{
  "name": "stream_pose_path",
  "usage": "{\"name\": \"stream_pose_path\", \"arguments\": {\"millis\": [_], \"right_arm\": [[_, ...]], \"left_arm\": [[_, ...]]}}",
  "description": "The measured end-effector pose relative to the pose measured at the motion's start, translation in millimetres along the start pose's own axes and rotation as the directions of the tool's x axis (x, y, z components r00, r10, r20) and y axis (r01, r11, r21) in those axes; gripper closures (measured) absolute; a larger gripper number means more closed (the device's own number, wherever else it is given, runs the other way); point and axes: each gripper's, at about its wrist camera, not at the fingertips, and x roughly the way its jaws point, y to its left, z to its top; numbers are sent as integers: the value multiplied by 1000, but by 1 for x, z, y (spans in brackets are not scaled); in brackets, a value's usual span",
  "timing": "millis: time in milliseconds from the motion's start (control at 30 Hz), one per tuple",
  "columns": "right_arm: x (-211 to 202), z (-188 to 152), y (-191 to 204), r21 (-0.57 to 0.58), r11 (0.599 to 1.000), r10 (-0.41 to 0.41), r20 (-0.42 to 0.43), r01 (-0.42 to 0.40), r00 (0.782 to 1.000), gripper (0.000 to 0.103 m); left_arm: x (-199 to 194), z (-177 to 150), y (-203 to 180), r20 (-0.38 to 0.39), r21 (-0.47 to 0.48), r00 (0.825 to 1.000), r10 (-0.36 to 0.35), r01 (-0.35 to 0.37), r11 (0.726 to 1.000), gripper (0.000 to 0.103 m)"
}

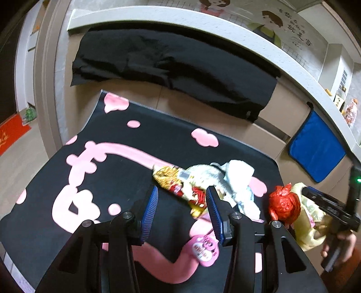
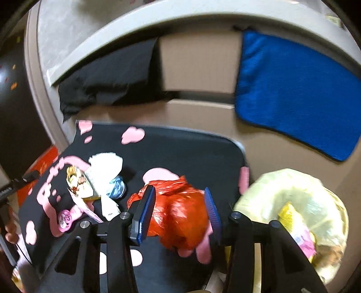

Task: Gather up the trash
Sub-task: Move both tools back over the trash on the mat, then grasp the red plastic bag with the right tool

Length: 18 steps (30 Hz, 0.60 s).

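Observation:
On the black mat with pink shapes [image 1: 135,139] lies a heap of trash: a yellow-red snack wrapper [image 1: 178,180], crumpled white tissue [image 1: 237,180] and a small pink packet [image 1: 205,250]. My left gripper [image 1: 182,188] hovers open over the mat with nothing between its fingers, the wrapper just past its right finger. A crumpled red plastic bag [image 2: 180,216] sits between the fingers of my right gripper [image 2: 178,189], which stand open around it near the mat's right edge. The pale yellow trash bag [image 2: 293,202] gapes just right of it, with wrappers inside.
A blue cloth [image 2: 293,90] hangs on the cabinet front behind the yellow bag. A black cloth [image 1: 169,63] hangs under the grey counter edge [image 1: 203,20] farther back. A hand [image 1: 338,245] holds the right gripper's handle. Floor with a red mat [image 1: 11,135] lies to the left.

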Motion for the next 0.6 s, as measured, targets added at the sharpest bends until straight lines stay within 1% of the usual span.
{"name": "stream_pose_path", "arguments": {"millis": [133, 233, 300, 367, 467, 600], "right_arm": [[30, 0, -2, -14, 1000, 5, -47, -6, 999, 58], [44, -4, -11, 39, 999, 32, -67, -29, 997, 53], [44, -8, -16, 96, 993, 69, -65, -63, 995, 51], [42, -12, -16, 114, 989, 97, -71, -88, 993, 50], [38, -19, -8, 102, 989, 118, -83, -110, 989, 50], [27, -32, 3, 93, 987, 142, -105, -133, 984, 50]], "left_arm": [[1, -7, 10, -35, -8, 999, -23, 23, 1000, 57], [4, -14, 13, -63, -14, 997, -47, 46, 999, 57], [7, -19, 12, -82, -19, 994, -68, 67, 998, 57], [12, -25, 6, -106, -5, 990, -94, 94, 996, 57], [17, -32, -6, -131, 35, 985, -115, 120, 992, 56], [26, -40, -22, -156, 78, 980, -121, 134, 988, 56]]}}
